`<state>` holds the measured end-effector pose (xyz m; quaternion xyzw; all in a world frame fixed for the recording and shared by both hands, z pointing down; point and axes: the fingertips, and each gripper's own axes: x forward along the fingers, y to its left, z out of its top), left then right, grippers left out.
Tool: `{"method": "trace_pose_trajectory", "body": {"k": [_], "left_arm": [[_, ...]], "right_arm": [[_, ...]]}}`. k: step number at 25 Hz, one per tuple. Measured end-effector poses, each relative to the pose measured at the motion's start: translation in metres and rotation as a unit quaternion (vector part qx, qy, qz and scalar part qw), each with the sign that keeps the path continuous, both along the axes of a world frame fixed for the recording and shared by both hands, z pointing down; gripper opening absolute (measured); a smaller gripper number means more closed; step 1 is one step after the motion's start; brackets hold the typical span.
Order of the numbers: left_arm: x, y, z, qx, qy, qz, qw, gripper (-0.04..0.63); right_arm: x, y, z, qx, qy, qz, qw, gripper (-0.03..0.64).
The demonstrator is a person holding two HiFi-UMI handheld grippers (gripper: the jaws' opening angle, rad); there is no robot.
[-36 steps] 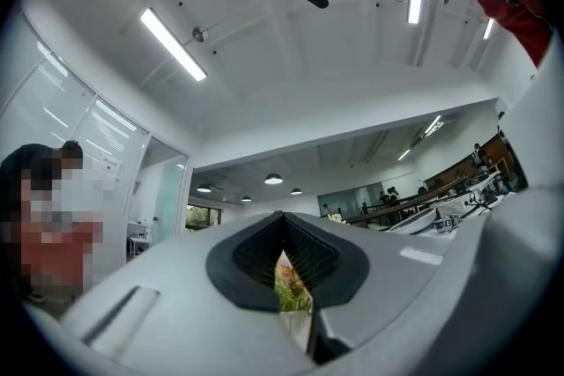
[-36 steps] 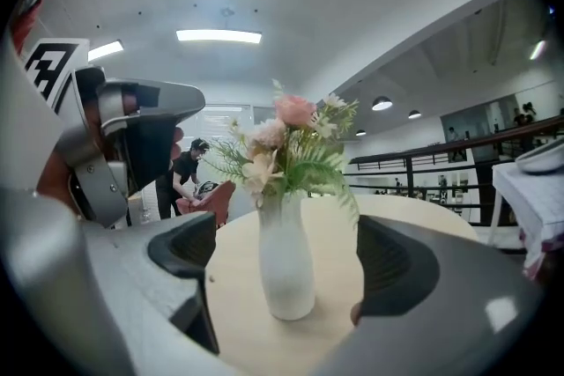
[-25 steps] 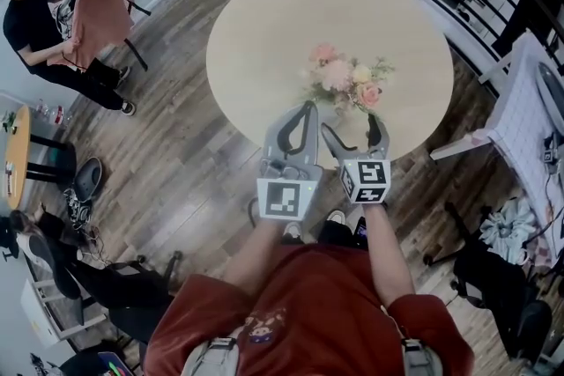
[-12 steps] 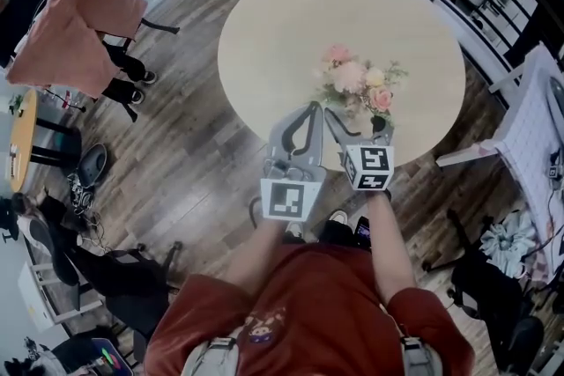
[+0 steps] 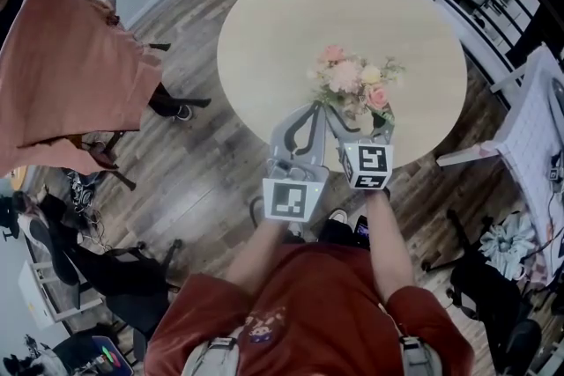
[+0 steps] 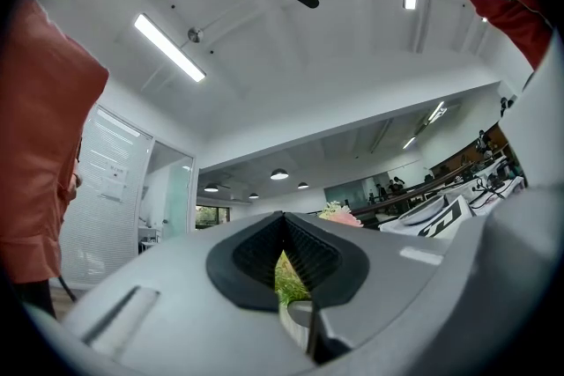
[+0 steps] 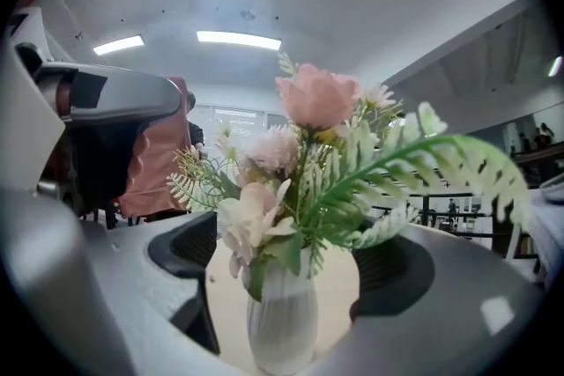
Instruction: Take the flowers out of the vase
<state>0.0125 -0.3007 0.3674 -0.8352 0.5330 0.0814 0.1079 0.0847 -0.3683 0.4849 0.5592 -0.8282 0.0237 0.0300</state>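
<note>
Right claw [image 5: 357,121] has moved up to the vase [image 7: 282,323]. It is wide open, with the vase between its two sides, not touching. Left claw [image 5: 305,112] is pressed together and holds nothing. Flowers [image 5: 351,79] are in the vase on the round table [image 5: 291,4]. Grabbing the stems looks like the next job.

Rust-red short-sleeved shirt [image 5: 300,304], with grey left claw [image 5: 309,109] and right claw [image 5: 353,119] each bearing a black-and-white marker cube [image 5: 289,198].
</note>
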Motion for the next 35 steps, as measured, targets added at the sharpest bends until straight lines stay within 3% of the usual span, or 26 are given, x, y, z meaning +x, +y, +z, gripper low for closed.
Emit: {"method": "trace_pose_trajectory", "body": {"k": [8, 14, 20, 35], "left_arm": [[0.002, -0.001, 0.004, -0.005, -0.001, 0.002, 1.0000, 0.005], [0.002, -0.004, 0.006, -0.008, -0.002, 0.003, 1.0000, 0.005], [-0.002, -0.007, 0.005, -0.012, -0.003, 0.004, 0.9999, 0.005], [0.001, -0.003, -0.004, -0.003, -0.003, 0.002, 1.0000, 0.005]], "right_arm": [[0.000, 0.002, -0.007, 0.011, 0.004, -0.001, 1.000, 0.407], [-0.002, 0.005, -0.015, 0.030, -0.002, 0.003, 1.000, 0.223], [-0.001, 0.005, -0.018, 0.033, -0.015, 0.013, 0.999, 0.108], [0.004, 0.012, -0.047, 0.060, -0.034, 0.002, 0.998, 0.055]]}}
